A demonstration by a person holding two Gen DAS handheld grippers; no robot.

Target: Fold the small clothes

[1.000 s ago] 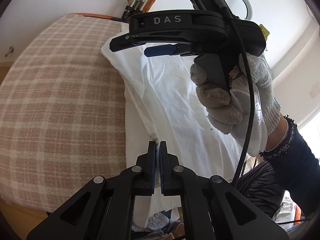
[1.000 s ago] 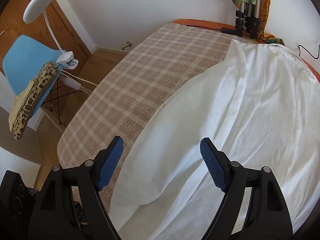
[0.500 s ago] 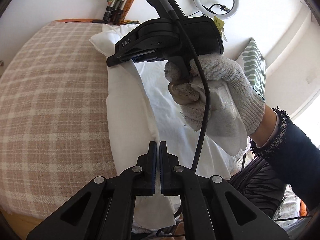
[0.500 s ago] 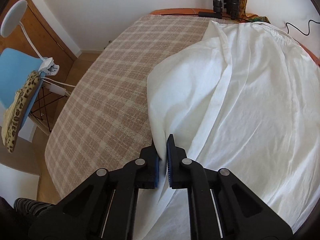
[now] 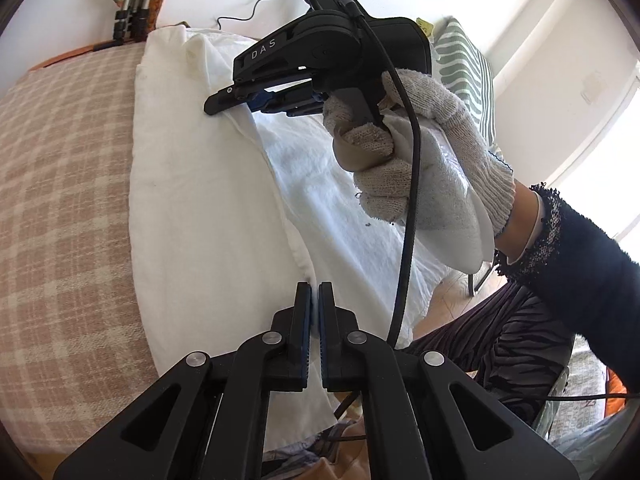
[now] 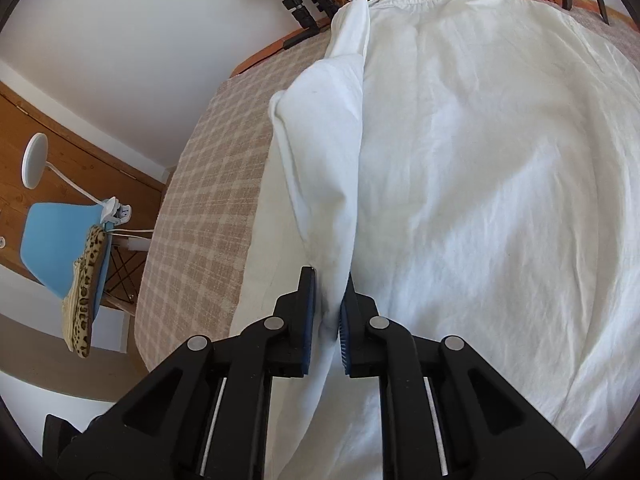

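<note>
A white garment (image 5: 208, 208) lies spread on a table under a beige checked cloth (image 5: 60, 168). Its left edge is lifted and folded inward over the rest. My left gripper (image 5: 314, 292) is shut on that folded edge near the table's front. My right gripper (image 6: 329, 276) is shut on the same fold of the garment (image 6: 480, 184) farther along. In the left wrist view the right gripper (image 5: 240, 98) shows as a black tool in a gloved hand, above the cloth's far end.
A blue chair (image 6: 60, 236) with a leopard-print cushion and a white lamp stand left of the table. Tripod legs (image 6: 304, 4) lean at the far table edge. A striped cushion (image 5: 464, 64) is at the right. The person's dark sleeve (image 5: 580, 264) reaches in from the right.
The right gripper closed on the garment's left edge, then both grippers carried that edge up and to the right, over the garment. The left gripper stayed shut throughout.
</note>
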